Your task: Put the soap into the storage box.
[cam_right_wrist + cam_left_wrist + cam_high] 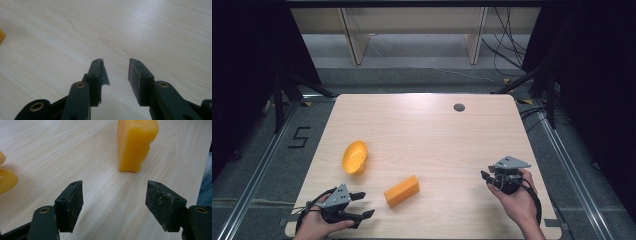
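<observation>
- Fingers of the left gripper [362,204] stand wide apart with nothing between them; its black pads [72,205] hover just over bare wood near the table's front-left corner.
- Fingers of the right gripper [486,177] are parted by a narrower gap, also holding nothing, near the front-right part of the table [437,135].
- From above, the orange block [402,191] lies flat and at a slant close to the front edge, left of centre, just beyond the left gripper's tips and well apart from the right one.
- Seen along the left gripper's own fingers, the same block [137,143] sits straight ahead with a waxy, slightly translucent face and a notched, uneven edge that the high view is too small to reveal.
- An orange bowl [355,157] lies tipped on its side toward the left edge, behind the left gripper; its rounded rim [6,178] enters the left gripper view at the frame's side.
- Nothing lies between the left gripper and the block.
- One pad [101,75] in the right gripper view has a frayed, peeling lining; the tabletop is pale wood grain with a small grey round cap [459,107] near the back edge.
</observation>
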A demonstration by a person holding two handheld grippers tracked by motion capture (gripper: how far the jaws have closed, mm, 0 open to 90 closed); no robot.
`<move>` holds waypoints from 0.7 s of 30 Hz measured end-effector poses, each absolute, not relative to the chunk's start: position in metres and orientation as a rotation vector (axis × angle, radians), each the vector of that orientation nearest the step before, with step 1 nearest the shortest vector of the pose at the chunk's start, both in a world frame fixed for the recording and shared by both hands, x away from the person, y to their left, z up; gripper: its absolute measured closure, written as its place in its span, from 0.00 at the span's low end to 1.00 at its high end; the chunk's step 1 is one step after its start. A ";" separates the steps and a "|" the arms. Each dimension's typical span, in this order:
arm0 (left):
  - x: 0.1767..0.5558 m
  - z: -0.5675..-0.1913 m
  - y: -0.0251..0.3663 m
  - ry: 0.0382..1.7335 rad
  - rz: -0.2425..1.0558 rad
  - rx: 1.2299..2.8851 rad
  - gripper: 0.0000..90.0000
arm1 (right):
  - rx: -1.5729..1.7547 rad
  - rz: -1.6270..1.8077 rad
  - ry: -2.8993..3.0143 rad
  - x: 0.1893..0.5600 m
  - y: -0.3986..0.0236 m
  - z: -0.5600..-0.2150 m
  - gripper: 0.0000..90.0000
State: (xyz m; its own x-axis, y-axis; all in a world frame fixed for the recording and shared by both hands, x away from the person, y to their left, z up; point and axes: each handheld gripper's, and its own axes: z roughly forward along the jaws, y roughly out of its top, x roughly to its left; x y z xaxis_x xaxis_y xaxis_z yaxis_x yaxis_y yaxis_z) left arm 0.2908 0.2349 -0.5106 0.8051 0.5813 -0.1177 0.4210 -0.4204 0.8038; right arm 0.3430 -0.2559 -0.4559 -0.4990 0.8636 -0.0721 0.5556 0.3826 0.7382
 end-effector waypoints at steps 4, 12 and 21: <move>0.288 -0.508 0.231 0.715 0.207 2.056 0.32 | 1.222 0.932 2.199 0.343 -0.255 -0.454 0.71; 0.286 -0.502 0.229 0.729 0.243 2.000 0.31 | 1.202 0.924 2.197 0.343 -0.257 -0.454 0.69; 0.294 -0.470 0.219 0.871 0.146 2.083 0.36 | 1.218 0.912 2.183 0.342 -0.254 -0.452 0.69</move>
